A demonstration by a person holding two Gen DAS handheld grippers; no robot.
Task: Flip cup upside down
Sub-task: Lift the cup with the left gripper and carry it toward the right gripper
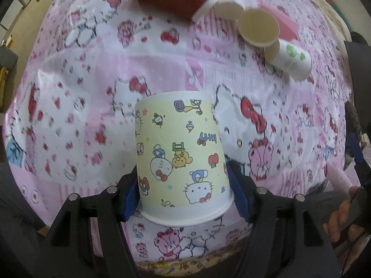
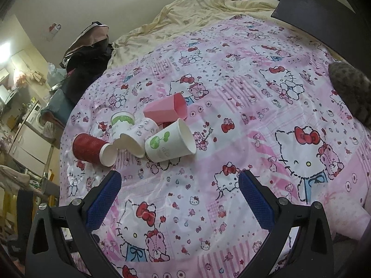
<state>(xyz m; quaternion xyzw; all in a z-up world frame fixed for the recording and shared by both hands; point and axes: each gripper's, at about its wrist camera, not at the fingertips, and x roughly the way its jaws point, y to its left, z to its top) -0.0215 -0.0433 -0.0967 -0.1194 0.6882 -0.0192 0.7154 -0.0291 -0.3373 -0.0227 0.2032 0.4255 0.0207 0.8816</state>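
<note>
On the pink cartoon bedspread (image 1: 92, 106), the left tool (image 1: 183, 194) grips an upside-down yellow cup (image 1: 180, 157) near its rim, while the right tool (image 2: 179, 199) hangs wide open, holding nothing.

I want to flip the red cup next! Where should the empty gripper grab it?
Grab the red cup across its ribbed middle, coming down from above. It lies on its side on the blanket with its white rim facing the right gripper, so the round sides are free. Its rim seems close to the neighbouring cup, so staying back toward the base is probably safer.
</note>
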